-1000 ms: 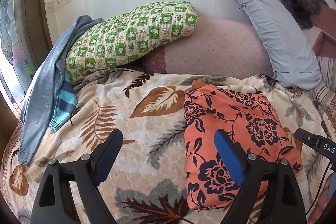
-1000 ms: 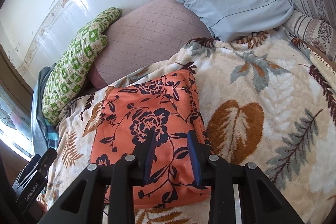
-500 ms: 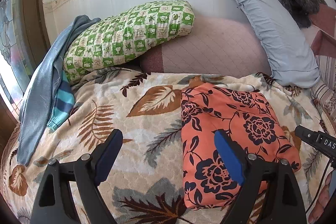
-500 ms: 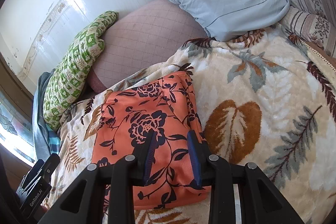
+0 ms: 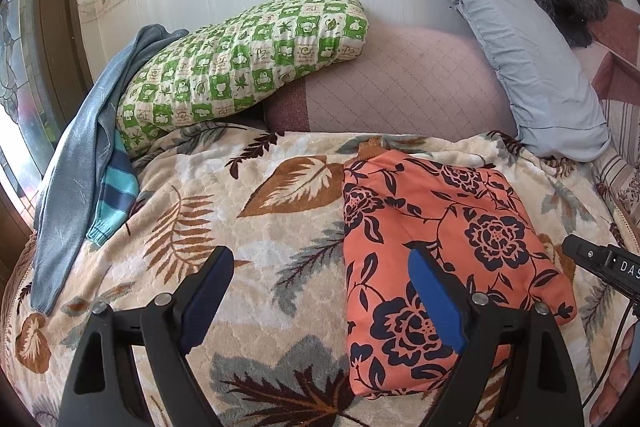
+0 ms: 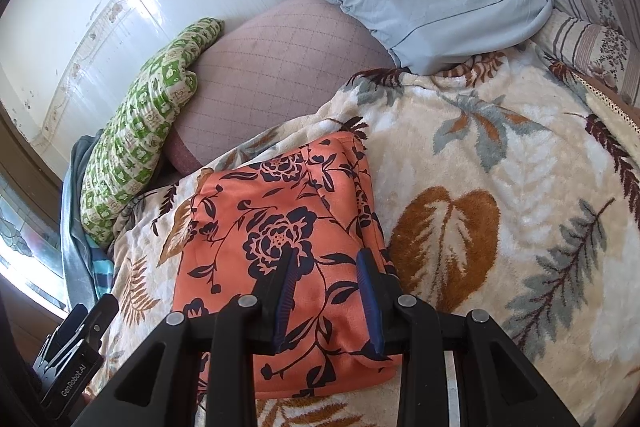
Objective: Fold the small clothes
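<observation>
Bed blanket (image 5: 256,211) carries the folded orange garment (image 6: 280,247), long axis running away from me. It lies under my right gripper (image 6: 326,255), jaws part-open, empty. Left gripper (image 5: 320,267) jaws wide, garment at right pad.

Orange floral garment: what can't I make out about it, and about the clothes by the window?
- Orange floral garment: near edge hidden behind the left gripper fingers, left wrist view.
- Its underside and layer count: hidden by its own fold, both views.
- Blue-grey garment and striped garment: upper ends tucked behind the green pillow.
</observation>
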A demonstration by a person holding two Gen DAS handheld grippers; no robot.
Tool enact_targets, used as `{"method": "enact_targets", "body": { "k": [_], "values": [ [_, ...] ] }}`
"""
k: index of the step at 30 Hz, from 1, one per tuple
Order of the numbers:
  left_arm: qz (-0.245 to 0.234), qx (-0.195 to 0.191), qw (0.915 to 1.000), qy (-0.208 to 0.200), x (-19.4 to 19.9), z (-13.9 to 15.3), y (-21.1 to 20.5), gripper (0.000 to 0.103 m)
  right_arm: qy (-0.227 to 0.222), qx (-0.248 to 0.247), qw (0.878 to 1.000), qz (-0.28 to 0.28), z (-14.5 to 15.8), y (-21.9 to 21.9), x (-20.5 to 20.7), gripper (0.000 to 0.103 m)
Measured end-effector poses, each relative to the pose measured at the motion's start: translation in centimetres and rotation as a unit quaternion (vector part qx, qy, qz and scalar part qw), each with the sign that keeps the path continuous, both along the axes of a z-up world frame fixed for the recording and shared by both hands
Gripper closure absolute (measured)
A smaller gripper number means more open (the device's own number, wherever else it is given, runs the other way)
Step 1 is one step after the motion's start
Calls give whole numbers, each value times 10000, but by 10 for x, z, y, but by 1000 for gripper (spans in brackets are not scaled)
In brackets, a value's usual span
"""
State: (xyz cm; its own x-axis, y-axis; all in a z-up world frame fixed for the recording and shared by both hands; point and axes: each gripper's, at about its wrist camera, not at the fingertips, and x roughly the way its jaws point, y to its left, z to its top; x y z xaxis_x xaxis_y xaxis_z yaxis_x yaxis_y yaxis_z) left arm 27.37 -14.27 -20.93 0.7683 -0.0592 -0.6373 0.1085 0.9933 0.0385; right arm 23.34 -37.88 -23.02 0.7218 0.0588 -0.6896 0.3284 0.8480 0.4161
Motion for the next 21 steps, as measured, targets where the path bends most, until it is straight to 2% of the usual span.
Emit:
{"method": "enact_targets", "body": {
  "k": [15,18,19,21],
  "values": [
    [46,113,9999,99,5,-11,-1,14,143,86,9998,68,-7,0,5,69],
    [63,141,9998,147,7,-14,-1,14,219,229,9995,16,-12,-4,6,61],
    [69,144,9997,162,7,-15,0,14,199,280,9994,-35,-12,-6,5,49],
    [79,153,9997,175,8,-15,0,14,165,317,9993,-80,-12,-8,3,46]
  ]
}}
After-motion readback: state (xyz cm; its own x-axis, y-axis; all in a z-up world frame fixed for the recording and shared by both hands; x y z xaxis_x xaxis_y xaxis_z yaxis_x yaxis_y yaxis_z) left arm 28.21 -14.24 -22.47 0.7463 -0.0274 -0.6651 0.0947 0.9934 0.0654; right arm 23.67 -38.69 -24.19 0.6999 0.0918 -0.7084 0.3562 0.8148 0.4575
